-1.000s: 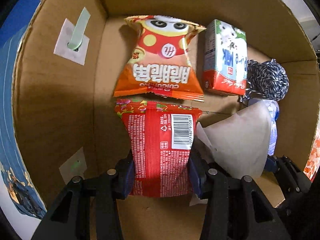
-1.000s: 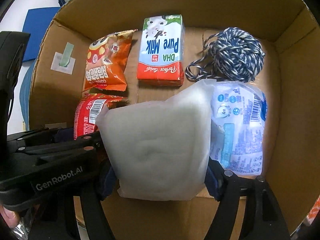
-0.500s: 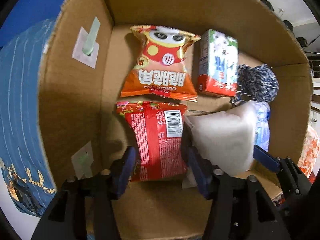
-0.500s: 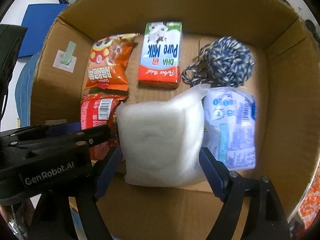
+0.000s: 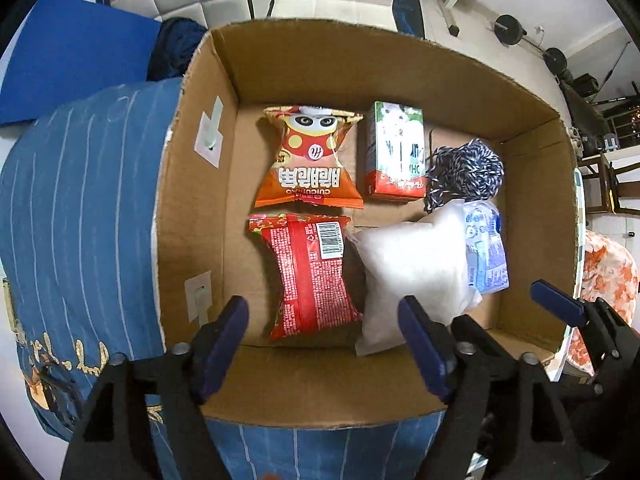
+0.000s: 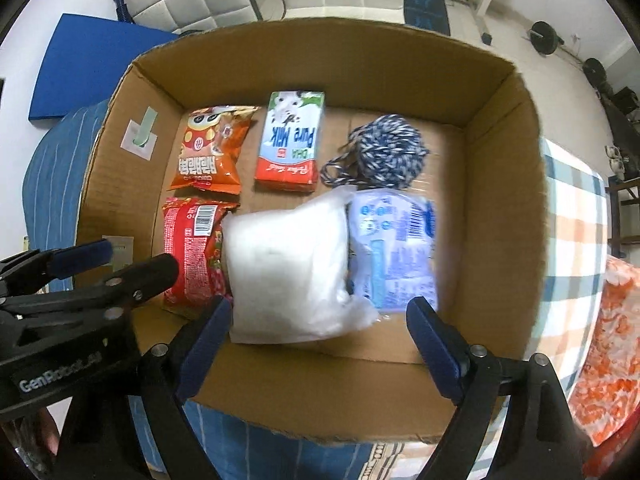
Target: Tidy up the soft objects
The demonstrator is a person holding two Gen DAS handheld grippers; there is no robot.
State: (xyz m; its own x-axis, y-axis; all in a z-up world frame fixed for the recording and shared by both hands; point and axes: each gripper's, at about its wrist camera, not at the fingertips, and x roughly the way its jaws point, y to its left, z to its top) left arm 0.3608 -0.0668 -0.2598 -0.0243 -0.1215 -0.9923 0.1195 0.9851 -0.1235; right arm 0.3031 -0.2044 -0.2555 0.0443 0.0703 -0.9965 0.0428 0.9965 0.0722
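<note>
Both grippers, left and right, are hanging spread and empty over the brown cardboard box's near edge, risking snagging the white fluffy stuffing bag lying there.

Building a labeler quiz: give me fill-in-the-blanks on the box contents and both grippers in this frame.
1. The brown cardboard box holds ___ items.
2. Directly behind the red snack packet lies the ___ snack bag.
3. The white fluffy stuffing bag lies between the red snack packet and the ___ plastic pack.
4. The left gripper and right gripper are both ___.

Missing: six; orange; blue; open
</note>
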